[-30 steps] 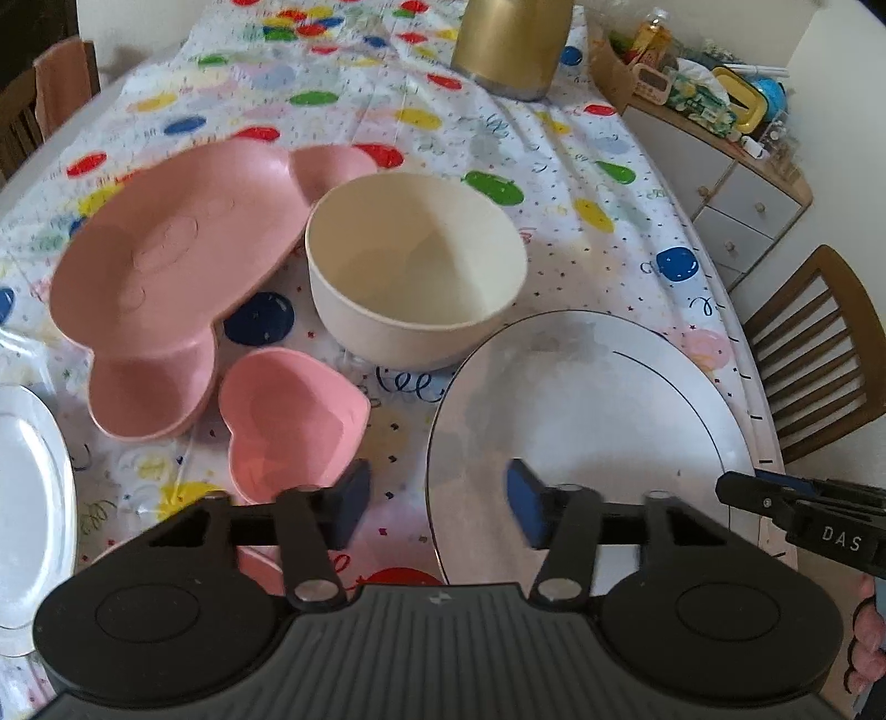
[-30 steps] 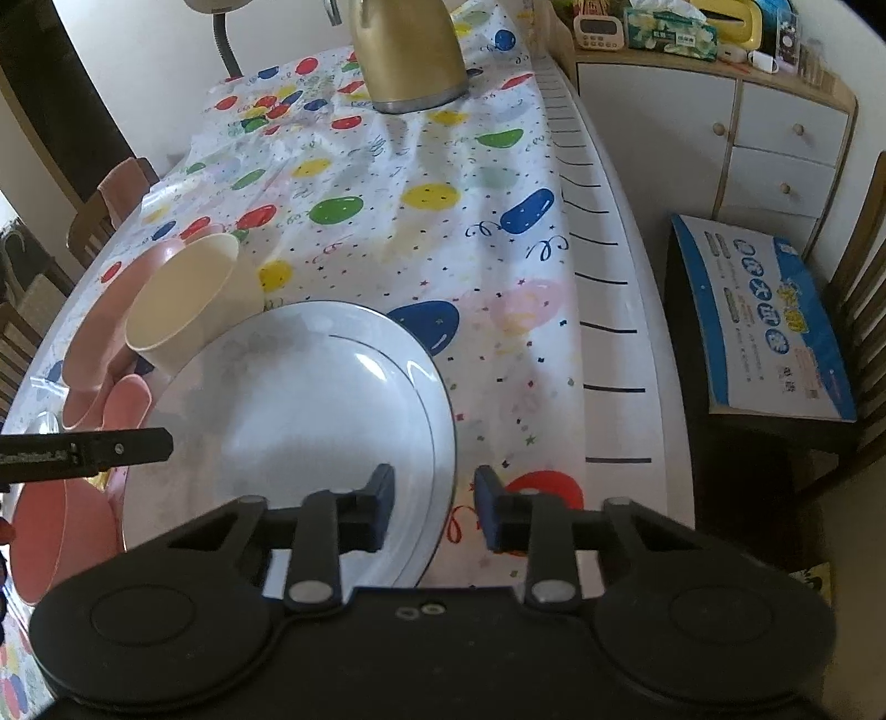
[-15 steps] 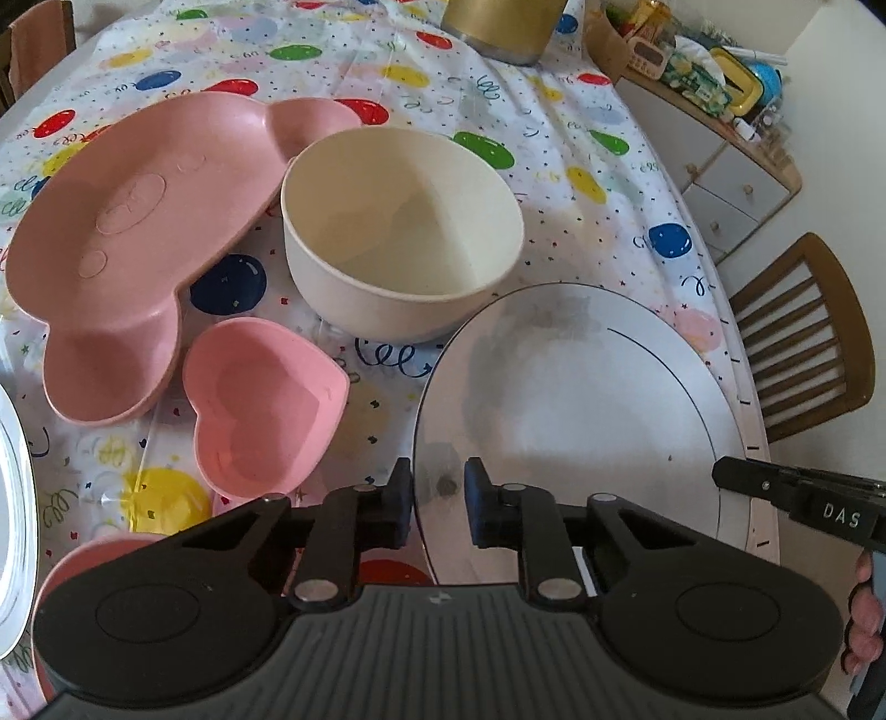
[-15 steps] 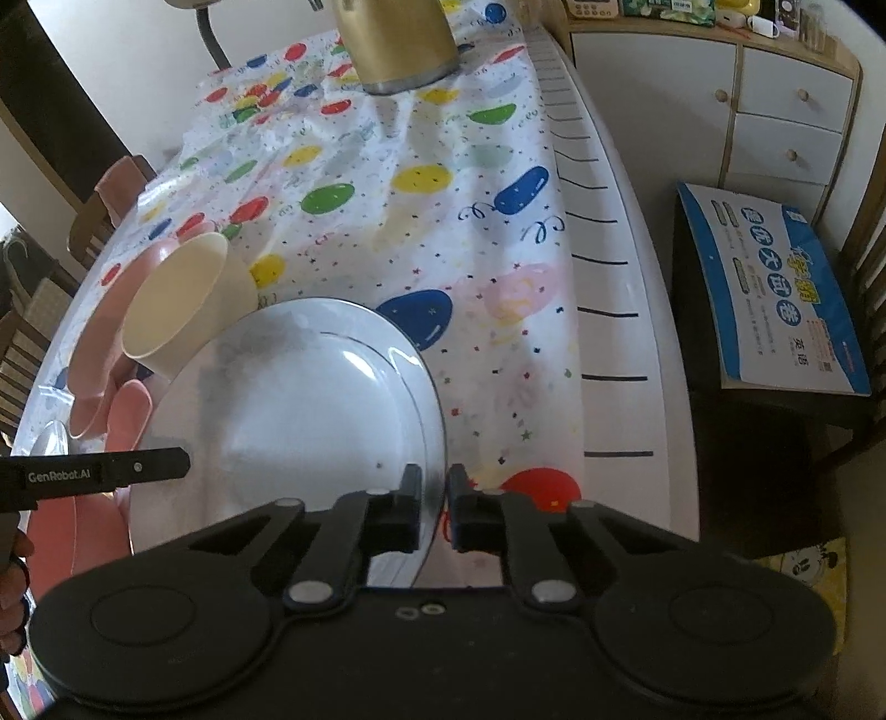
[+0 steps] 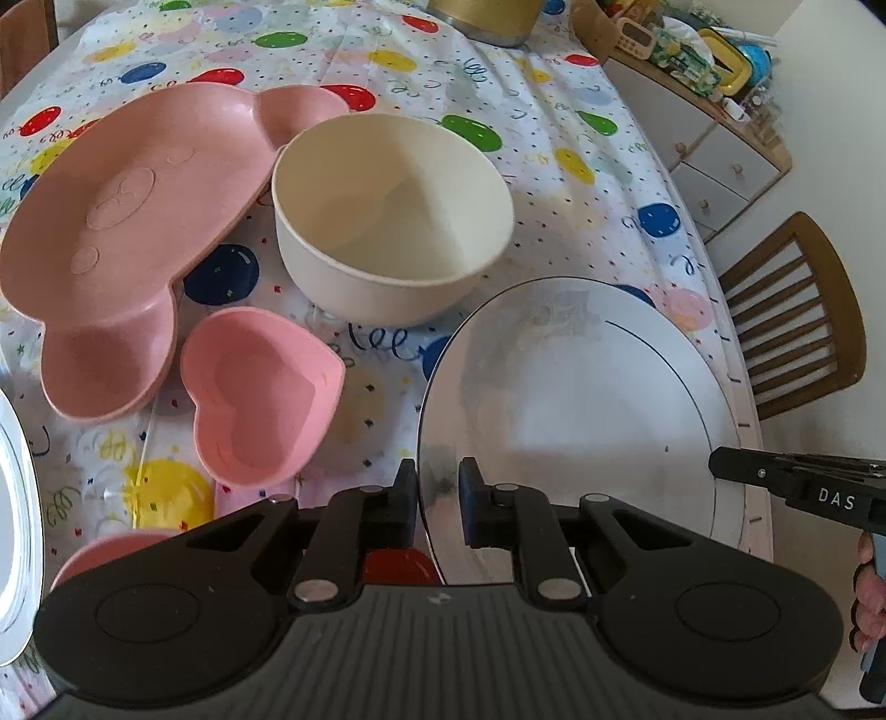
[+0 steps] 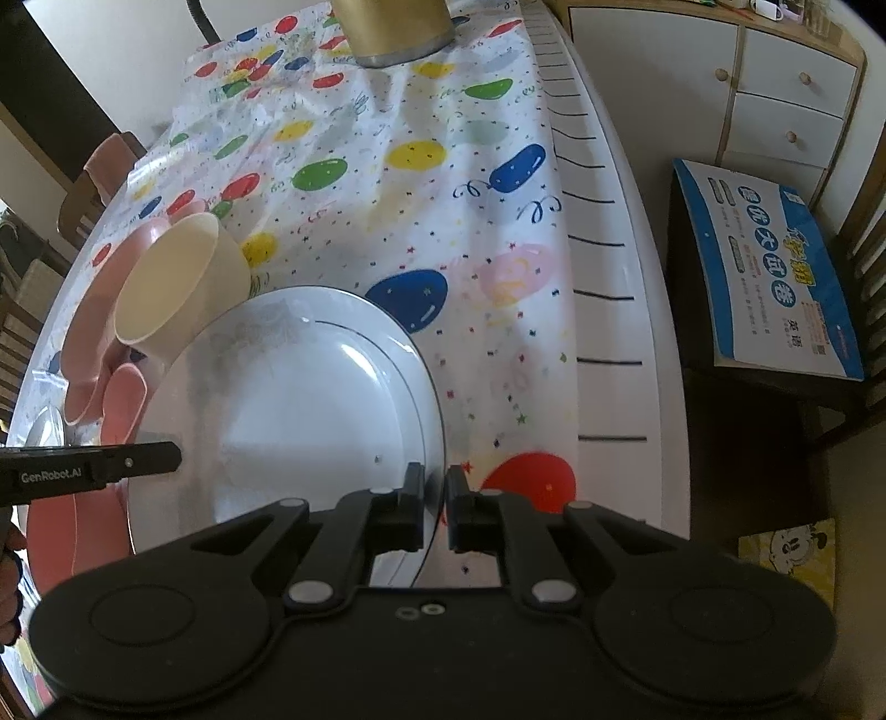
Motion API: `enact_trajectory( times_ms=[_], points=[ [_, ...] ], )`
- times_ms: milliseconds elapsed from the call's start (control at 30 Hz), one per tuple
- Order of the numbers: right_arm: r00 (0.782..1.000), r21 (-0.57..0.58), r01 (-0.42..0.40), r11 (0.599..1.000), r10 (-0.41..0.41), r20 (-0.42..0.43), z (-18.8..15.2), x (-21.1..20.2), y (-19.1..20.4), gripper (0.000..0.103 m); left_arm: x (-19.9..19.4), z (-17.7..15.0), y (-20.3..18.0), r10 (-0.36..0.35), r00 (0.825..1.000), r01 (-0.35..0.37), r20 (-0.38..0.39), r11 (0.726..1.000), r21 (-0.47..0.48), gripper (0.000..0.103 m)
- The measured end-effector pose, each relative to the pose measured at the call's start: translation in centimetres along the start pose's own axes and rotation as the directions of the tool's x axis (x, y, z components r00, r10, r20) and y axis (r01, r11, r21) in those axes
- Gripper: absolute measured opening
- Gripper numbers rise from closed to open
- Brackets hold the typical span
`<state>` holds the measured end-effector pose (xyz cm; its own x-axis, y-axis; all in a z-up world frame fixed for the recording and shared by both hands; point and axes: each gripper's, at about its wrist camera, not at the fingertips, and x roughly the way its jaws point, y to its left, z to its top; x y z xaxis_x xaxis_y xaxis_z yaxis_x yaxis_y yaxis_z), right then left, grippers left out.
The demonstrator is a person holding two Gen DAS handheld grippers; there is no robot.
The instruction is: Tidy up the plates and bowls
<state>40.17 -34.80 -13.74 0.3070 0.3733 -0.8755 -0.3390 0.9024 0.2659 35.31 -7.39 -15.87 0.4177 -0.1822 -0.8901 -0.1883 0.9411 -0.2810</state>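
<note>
A large white plate (image 5: 581, 399) with a thin dark rim line is held between both grippers. My left gripper (image 5: 437, 498) is shut on its left rim. My right gripper (image 6: 434, 498) is shut on the right rim of the same plate (image 6: 310, 410). A cream bowl (image 5: 393, 216) stands behind the plate. A pink bear-shaped divided plate (image 5: 127, 221) lies to the left, with a pink heart-shaped bowl (image 5: 260, 393) in front of it. The cream bowl (image 6: 166, 288) and pink dishes also show in the right wrist view.
A second white plate (image 5: 16, 520) lies at the far left edge and a pink round dish (image 5: 105, 554) sits near the left gripper. A gold kettle (image 6: 393, 22) stands at the table's far end. A wooden chair (image 5: 797, 315) and a drawer cabinet (image 6: 775, 94) stand to the right.
Both grippers have closed from open onto opposite rims of the white plate. The plate now looks raised slightly off the balloon tablecloth.
</note>
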Motion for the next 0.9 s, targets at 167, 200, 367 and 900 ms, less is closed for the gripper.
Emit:
enact_trajectory(
  times_ms=[167,200,367,900],
  points=[
    [1.000,0.006,0.004,1.000,-0.004,-0.012,-1.3,-1.0,-0.3,0.007,-0.8,-1.1,-0.7,-0.021,1.000,0.021,-0.006,1.000,0.020,0.014],
    [1.000,0.007,0.005,1.000,-0.005,-0.012,-1.6,-1.3,-0.3,0.007,-0.9,-1.4,-0.8,-0.025,1.000,0.025,-0.009,0.999,0.025,0.014],
    [1.000,0.027,0.012,1.000,-0.011,-0.017,-3.5,-2.4,-0.8,0.007,-1.3,-3.1,-1.3,-0.049,0.999,0.050,-0.023,0.998,0.044,0.014],
    [1.000,0.120,0.009,0.993,-0.005,-0.030,-12.8,-6.2,-0.4,0.007,-5.0,-11.8,-1.2,-0.120,0.990,0.127,-0.078,0.986,0.103,0.014]
  ],
)
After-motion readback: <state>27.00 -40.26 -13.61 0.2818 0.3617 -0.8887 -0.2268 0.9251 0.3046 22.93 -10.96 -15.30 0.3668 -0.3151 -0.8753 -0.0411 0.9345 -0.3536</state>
